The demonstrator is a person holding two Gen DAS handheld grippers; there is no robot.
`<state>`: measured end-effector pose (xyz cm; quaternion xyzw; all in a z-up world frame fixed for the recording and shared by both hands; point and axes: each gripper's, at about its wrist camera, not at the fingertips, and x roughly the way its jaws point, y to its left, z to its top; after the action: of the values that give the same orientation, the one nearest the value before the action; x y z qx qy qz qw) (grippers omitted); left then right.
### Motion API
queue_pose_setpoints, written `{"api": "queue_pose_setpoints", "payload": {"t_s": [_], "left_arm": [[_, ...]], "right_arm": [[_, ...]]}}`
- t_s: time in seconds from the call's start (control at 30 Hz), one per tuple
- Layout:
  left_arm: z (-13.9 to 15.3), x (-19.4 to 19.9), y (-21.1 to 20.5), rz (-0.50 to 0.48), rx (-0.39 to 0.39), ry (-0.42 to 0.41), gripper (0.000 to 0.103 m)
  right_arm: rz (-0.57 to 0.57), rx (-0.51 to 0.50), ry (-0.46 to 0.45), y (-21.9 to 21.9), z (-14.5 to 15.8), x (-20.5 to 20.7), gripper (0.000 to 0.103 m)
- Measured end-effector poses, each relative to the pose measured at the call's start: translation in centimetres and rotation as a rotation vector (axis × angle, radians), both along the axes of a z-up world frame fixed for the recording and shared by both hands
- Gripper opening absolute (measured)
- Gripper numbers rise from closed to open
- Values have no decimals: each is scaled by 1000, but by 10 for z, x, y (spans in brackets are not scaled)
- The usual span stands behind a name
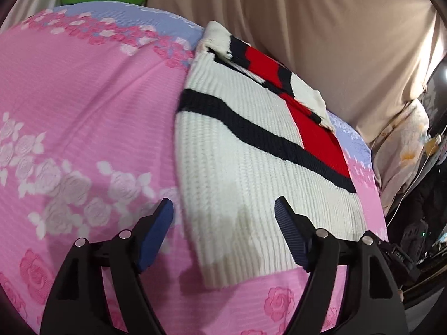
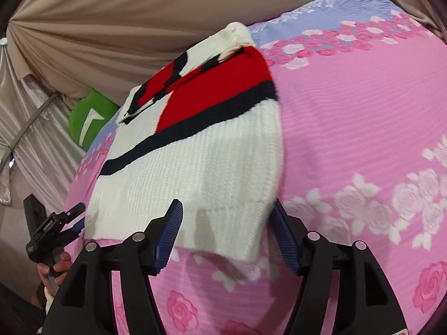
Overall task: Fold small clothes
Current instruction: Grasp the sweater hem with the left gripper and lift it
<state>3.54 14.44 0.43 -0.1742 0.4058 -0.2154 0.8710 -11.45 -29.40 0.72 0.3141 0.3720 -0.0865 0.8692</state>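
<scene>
Both grippers, left (image 1: 223, 217) and right (image 2: 226, 220), gape wide over the near hem of a folded white knit sweater (image 1: 245, 173) on pink floral bedding (image 1: 83, 111).

The sweater (image 1: 251, 167) is showing a chunky ribbed knit, matt and woolly, while the bedsheet (image 1: 83, 97) beneath is looking like thin woven cloth with fine ridges. The left gripper (image 1: 223, 234) is showing matt black plastic arms, ribbed blue pads (image 1: 287, 234) and shiny metal pins (the right gripper (image 2: 226, 234) likewise). The backdrop curtain (image 2: 111, 14) is gleaming softly, satiny.
</scene>
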Motion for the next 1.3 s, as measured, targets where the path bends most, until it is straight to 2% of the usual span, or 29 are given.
{"api": "queue_pose_setpoints", "payload": {"t_s": [0.03,0.07,0.1,0.13,0.17,0.2,0.27,0.33,0.4,0.67,0.73,0.8,0.87,0.93,1.0,1.07,1.13,1.2,1.3], "left_arm": [[1,3,-5,-14,-4,-3,71],[0,8,-9,-33,-14,8,65],[0,10,-11,-39,-19,16,55],[0,13,-14,-45,-20,22,47],[0,14,-15,-56,-22,26,25],[2,14,-17,-65,-23,27,15],[11,6,-15,-58,-16,-13,14],[26,-11,-14,-53,28,-85,13],[39,-26,-11,-65,29,-125,12],[102,-126,25,-150,-52,-324,12],[124,-157,35,-162,-66,-419,10],[144,-181,43,-155,-78,-516,0],[166,-200,54,-147,-104,-611,0],[178,-202,53,-119,-59,-650,0],[174,-187,45,-85,12,-610,0],[150,-157,37,-122,15,-455,0],[115,-132,28,-154,27,-283,7],[80,-121,21,-162,41,-138,25],[32,-119,16,-188,55,38,29]], "right_arm": [[8,5,-1,1,-1,6,49],[19,4,5,2,-2,11,40],[21,0,9,3,-3,14,18],[21,5,4,3,-3,16,14],[17,11,-11,4,-1,16,13],[11,4,-27,5,3,14,12],[4,-29,-79,9,15,4,11],[7,-47,-135,12,30,-10,10],[22,-80,-190,17,45,-26,10],[109,-199,-426,46,109,-115,10],[135,-242,-515,54,131,-143,10],[139,-287,-578,60,149,-160,10],[140,-315,-641,64,167,-172,10],[154,-320,-658,64,174,-167,10],[137,-348,-607,63,168,-152,10],[120,-325,-525,56,152,-131,10],[100,-298,-454,48,133,-120,10],[91,-267,-418,40,119,-120,10],[85,-245,-397,35,108,-128,10]]}}
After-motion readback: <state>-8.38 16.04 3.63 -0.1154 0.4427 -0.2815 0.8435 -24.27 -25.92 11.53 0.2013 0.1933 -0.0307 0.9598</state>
